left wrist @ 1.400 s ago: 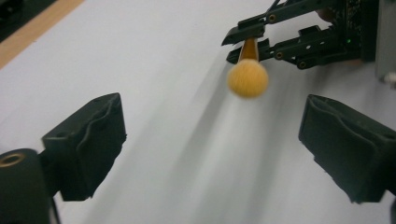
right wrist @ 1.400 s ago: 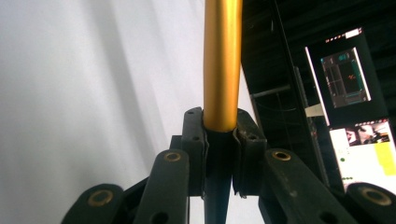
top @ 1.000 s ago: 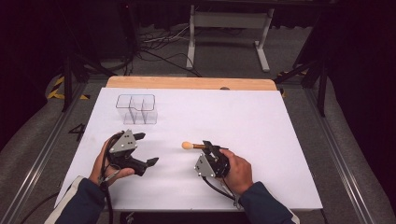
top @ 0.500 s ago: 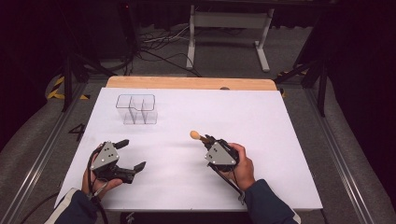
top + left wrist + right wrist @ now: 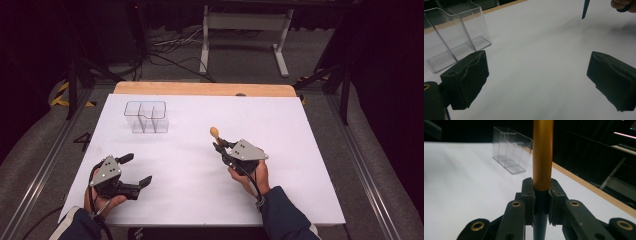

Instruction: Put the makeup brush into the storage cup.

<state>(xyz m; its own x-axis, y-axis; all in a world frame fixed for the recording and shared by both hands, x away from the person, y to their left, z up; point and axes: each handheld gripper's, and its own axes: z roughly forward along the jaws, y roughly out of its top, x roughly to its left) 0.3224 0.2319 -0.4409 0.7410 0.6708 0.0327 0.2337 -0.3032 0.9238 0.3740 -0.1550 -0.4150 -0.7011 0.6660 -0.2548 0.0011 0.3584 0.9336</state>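
Observation:
A pen-like stick with a golden barrel [image 5: 543,155] and a rounded orange end [image 5: 214,132] stands clamped in my right gripper [image 5: 223,149], right of the table's middle. In the right gripper view that gripper [image 5: 541,200] is shut on the stick where gold meets a dark lower part. The stick's dark pointed tip [image 5: 585,8] hangs above the white surface in the left gripper view. My left gripper [image 5: 136,169] rests near the front left, open, with nothing between its wide-apart pads [image 5: 465,80]. A clear compartmented organizer [image 5: 145,116] stands at the back left.
The white table top [image 5: 300,165] has a wooden strip [image 5: 200,88] along its far edge. The clear organizer [image 5: 451,37] is just ahead-left of the left jaws and looks empty. Metal stand legs and cables lie on the floor beyond the table.
My right gripper has carried the stick farther from the person and slightly right. My left gripper has drawn back toward the front left corner.

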